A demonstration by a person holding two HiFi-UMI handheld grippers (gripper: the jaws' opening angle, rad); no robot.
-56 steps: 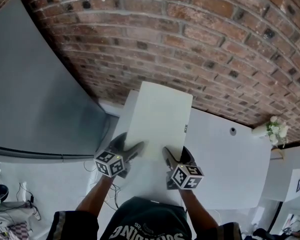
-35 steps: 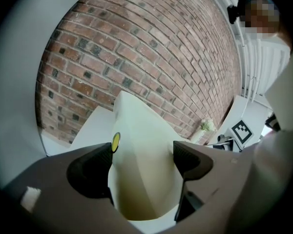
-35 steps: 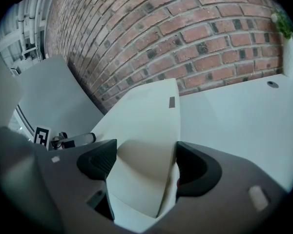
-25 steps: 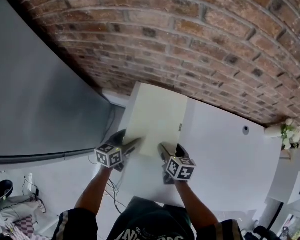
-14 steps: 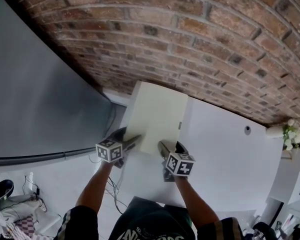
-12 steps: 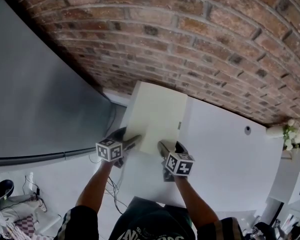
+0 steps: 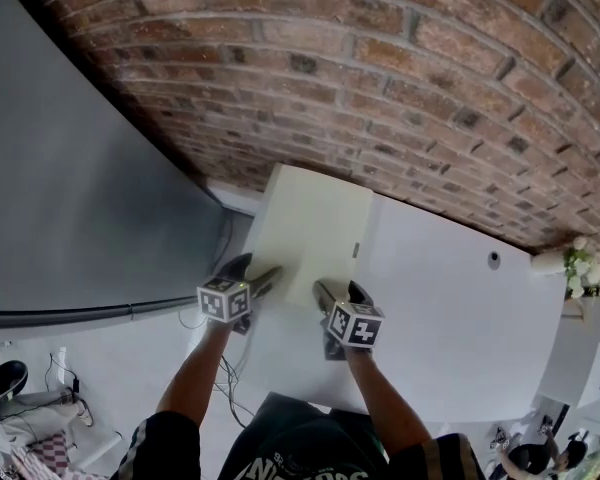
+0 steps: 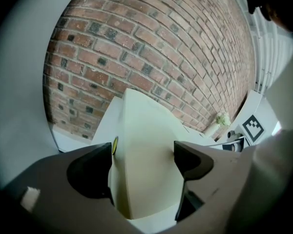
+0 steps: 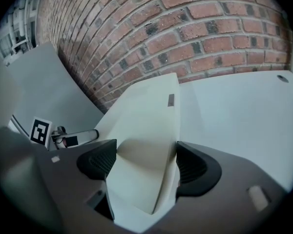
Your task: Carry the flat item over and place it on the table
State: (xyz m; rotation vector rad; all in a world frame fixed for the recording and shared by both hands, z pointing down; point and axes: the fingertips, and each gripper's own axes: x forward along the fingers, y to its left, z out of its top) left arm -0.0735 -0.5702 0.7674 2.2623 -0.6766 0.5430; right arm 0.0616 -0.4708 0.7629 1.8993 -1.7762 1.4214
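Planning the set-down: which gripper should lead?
Probably right: both clamp the cream flat panel at its near edge, but the right gripper hangs over the white table, the left gripper by its left edge.

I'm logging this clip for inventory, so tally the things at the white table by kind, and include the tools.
flat cream board: 1
tools: 2 (left tool, right tool, each shut on the board)
vase of white flowers: 1
Total: 4
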